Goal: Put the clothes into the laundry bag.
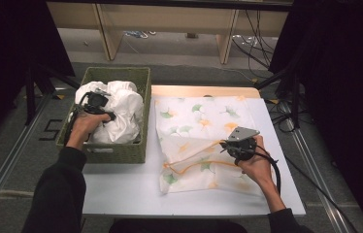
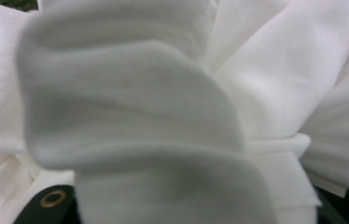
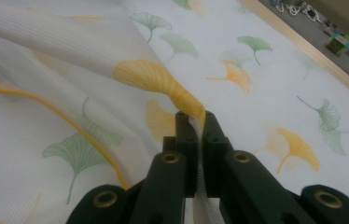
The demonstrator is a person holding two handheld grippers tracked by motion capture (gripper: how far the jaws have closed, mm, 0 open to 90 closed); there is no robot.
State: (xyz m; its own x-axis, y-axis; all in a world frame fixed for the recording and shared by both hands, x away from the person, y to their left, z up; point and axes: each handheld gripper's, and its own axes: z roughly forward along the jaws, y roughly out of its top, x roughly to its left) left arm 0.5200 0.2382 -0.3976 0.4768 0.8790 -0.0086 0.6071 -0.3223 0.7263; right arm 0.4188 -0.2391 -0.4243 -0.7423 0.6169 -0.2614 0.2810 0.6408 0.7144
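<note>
- High view: left gripper (image 1: pixel 103 115) bunched into white cloth (image 1: pixel 121 111) in basket (image 1: pixel 140 80), grip unconfirmed.
- Right gripper (image 3: pixel 199 122) clamped on leaf-print cloth (image 3: pixel 266 88).
- Soft, light, limp; best taken at hems.

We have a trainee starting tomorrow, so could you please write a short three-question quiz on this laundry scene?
1. True or false: the right gripper is shut on the ginkgo-leaf printed cloth.
2. What does the green woven basket hold? A) white cloth B) towels with stripes C) shoes
3. Fill in: the left gripper is over the ____.

Key: 1 true, its jaws pinch a fold. 2 A, the white cloth. 3 basket.
</note>
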